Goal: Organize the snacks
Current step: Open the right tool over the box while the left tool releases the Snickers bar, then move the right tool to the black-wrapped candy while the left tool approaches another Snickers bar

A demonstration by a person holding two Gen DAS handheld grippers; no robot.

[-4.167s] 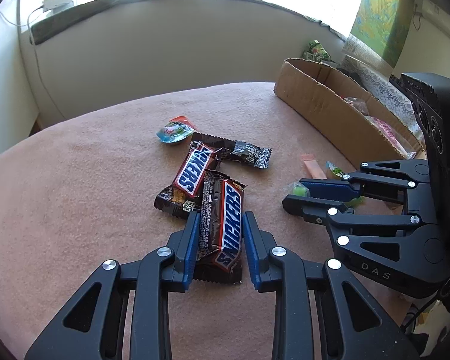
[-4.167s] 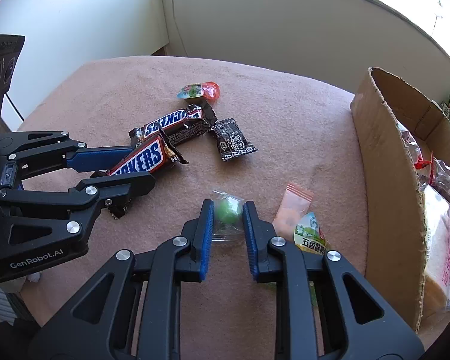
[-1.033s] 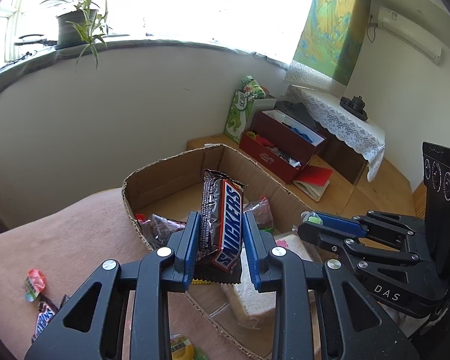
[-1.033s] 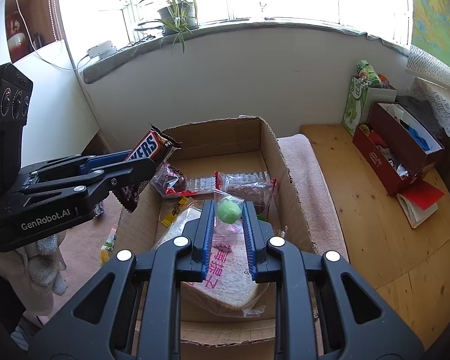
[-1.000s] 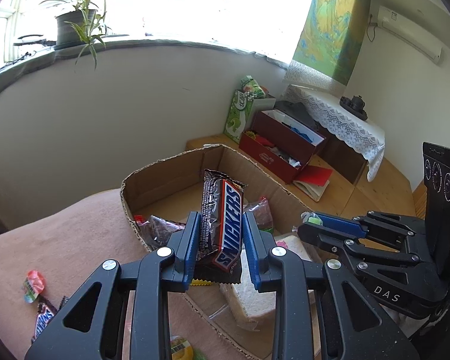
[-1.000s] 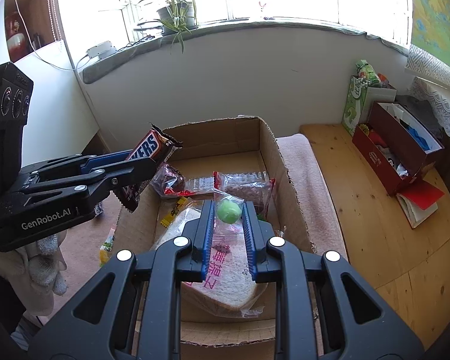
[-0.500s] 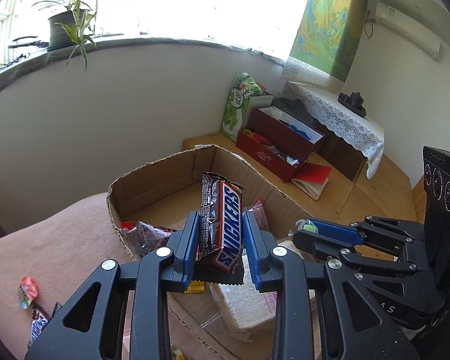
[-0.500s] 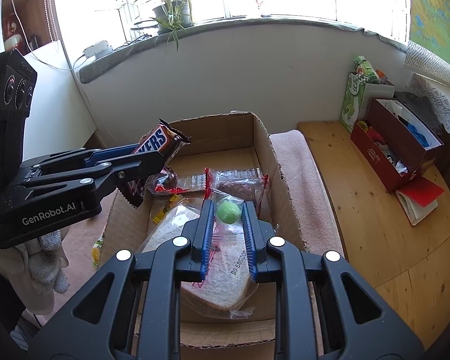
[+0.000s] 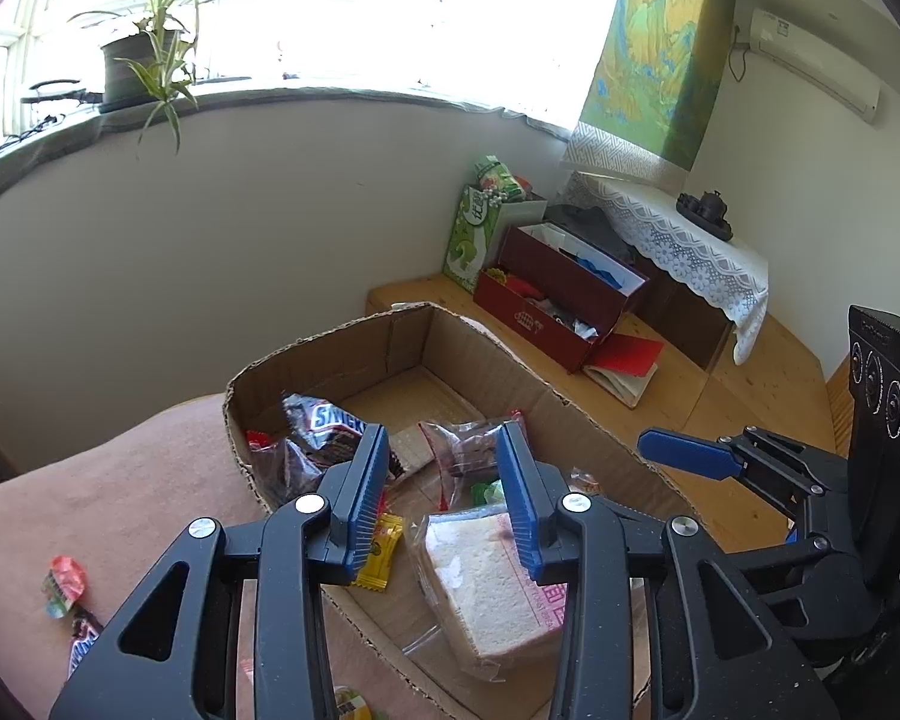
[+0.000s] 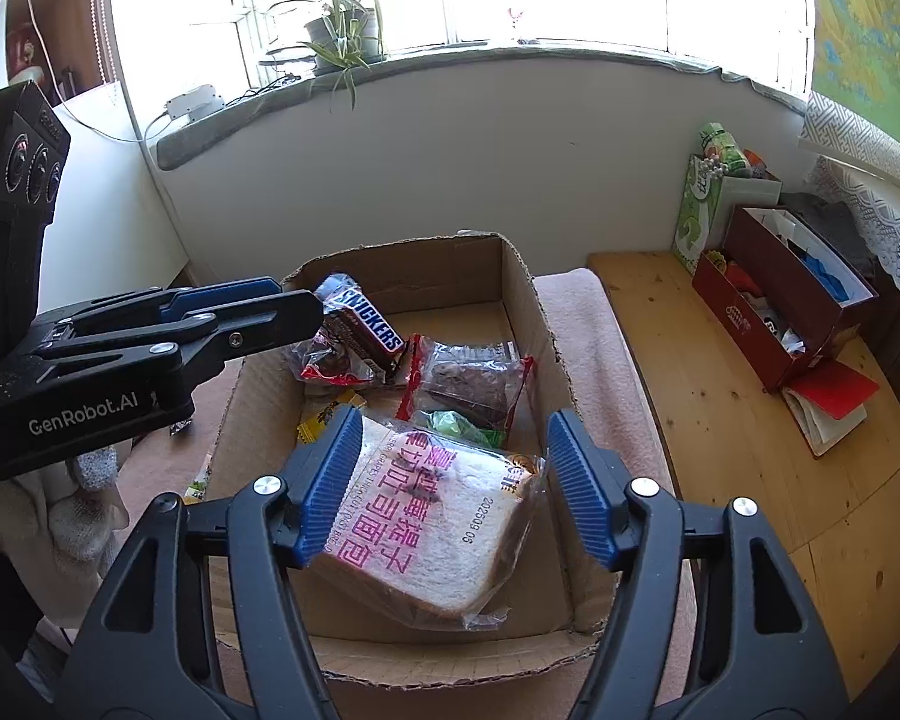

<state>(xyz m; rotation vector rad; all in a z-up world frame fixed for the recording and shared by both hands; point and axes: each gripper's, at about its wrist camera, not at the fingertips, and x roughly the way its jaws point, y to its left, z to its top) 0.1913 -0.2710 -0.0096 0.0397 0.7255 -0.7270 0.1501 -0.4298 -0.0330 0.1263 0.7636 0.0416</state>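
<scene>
The cardboard box [image 10: 528, 312] sits below both grippers. My left gripper [image 9: 444, 498] hangs over the box's near-left part; its jaws are opening and nothing is between them. The Snickers bar [image 9: 330, 423] lies free on the packets at the box's left side, and shows as the Snickers bar [image 10: 363, 321] just off the left gripper [image 10: 297, 303]. My right gripper [image 10: 453, 480] is also opening, with nothing between its pads. The green wrapped candy [image 10: 450, 423] rests in the box between a dark cake packet [image 10: 468, 384] and a bagged bread slice [image 10: 438, 516].
A few loose snacks [image 9: 63, 585] lie on the pink blanket [image 9: 120, 480] left of the box. Beyond the box is a white wall. On the wooden floor to the right stand a red box [image 10: 774, 312] and a green carton [image 10: 699, 204].
Both grippers opened. The Snickers bar dropped out of the left gripper onto the packets in the box, and the green candy fell from the right gripper into the box.
</scene>
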